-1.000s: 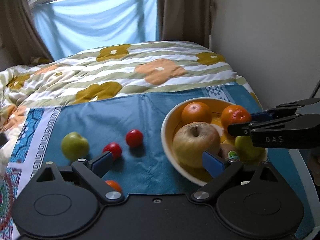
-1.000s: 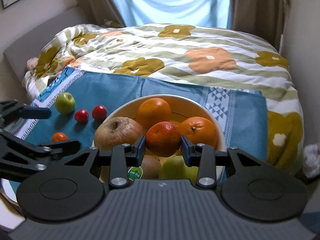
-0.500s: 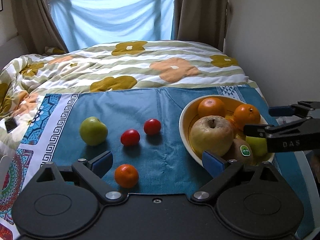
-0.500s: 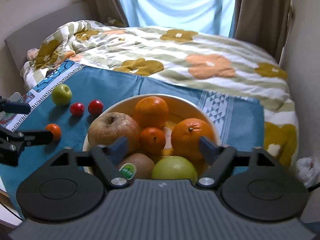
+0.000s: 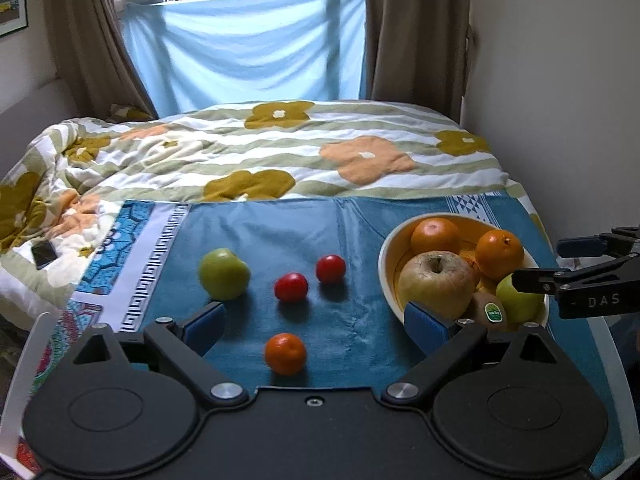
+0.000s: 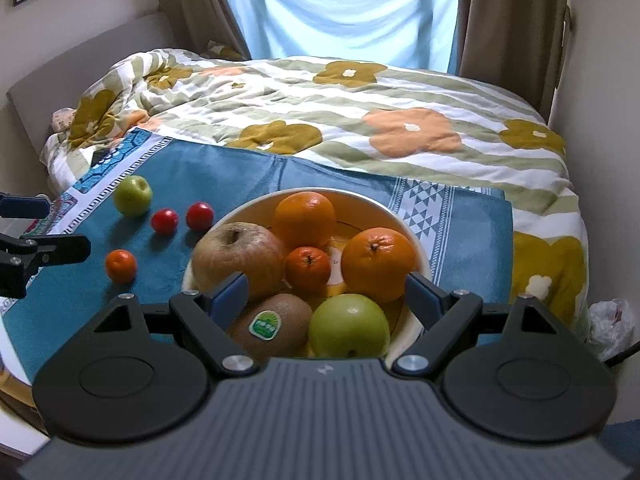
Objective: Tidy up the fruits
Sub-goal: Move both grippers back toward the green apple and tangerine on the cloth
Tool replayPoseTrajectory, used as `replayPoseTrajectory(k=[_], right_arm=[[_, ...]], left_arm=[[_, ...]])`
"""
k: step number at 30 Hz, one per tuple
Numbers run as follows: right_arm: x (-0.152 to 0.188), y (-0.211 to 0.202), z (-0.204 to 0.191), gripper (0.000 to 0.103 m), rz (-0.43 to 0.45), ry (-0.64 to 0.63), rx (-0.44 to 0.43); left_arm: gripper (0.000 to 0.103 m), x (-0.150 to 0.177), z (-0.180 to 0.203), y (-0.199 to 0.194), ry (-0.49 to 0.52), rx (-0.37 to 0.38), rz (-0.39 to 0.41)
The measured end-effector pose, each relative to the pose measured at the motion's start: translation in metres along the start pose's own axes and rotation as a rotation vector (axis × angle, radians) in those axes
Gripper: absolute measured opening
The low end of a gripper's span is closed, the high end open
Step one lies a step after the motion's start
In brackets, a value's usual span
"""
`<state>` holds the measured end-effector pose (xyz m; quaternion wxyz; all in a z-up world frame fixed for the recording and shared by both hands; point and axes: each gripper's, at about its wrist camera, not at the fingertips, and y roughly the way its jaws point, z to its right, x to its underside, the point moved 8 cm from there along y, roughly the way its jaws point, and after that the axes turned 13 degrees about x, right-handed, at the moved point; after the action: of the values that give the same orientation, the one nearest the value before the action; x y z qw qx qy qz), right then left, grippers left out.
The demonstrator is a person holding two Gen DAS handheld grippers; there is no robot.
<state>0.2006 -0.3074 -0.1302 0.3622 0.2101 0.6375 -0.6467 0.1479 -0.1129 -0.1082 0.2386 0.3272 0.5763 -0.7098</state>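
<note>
Teal cloth (image 5: 352,336): spread on the bed under all the fruit
Round cream bowl (image 6: 416,248): holds large apple, oranges, kiwi, green apple, small mandarin (image 6: 308,269)
Loose fruit: green apple (image 5: 223,274), two red tomatoes (image 5: 291,287), small orange mandarin (image 5: 285,353)
Right gripper (image 6: 326,294): jaws wide, empty, above bowl
Left gripper (image 5: 316,326): jaws wide, empty, mandarin lying between its fingers

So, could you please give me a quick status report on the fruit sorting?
Left gripper and right gripper: jaws open, empty. Six fruits in bowl; four loose on blue cloth. Nothing in the way.
</note>
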Motion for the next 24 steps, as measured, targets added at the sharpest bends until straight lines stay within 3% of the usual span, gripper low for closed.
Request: replayPoseTrajectory(k=[10,24], right_arm=[[-0.021,-0.029,-0.031,0.100,0.019,0.009,-0.020],[-0.044,-0.038,-0.121,0.100,-0.018,0.107,-0.027]], left_arm=[[0.098,-0.007,-0.041,-0.037,-0.021,-0.029,0.031],[0.098,-0.033,-0.115,-0.043,0.102,0.069,-0.011]])
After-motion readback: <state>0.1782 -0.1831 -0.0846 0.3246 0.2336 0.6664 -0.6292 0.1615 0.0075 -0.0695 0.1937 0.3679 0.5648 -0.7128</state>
